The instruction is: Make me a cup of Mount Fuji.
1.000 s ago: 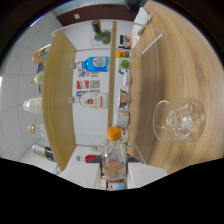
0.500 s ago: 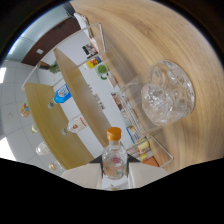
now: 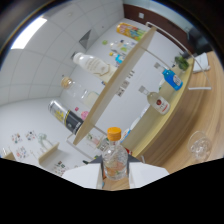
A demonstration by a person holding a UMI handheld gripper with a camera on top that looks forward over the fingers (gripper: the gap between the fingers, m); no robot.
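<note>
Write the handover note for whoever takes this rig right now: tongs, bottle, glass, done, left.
Tongs: shut on the orange-capped bottle, which is lifted and seen tilted against the room.
Glass: a clear stemmed one on the wooden counter, off to one side beyond the tongs, apart from the bottle.
Shelf with other bottles lies beyond.
Done: bottle picked up.
Left: cap looks to be on; nothing visibly poured. Probably open it and pour into the glass.
</note>
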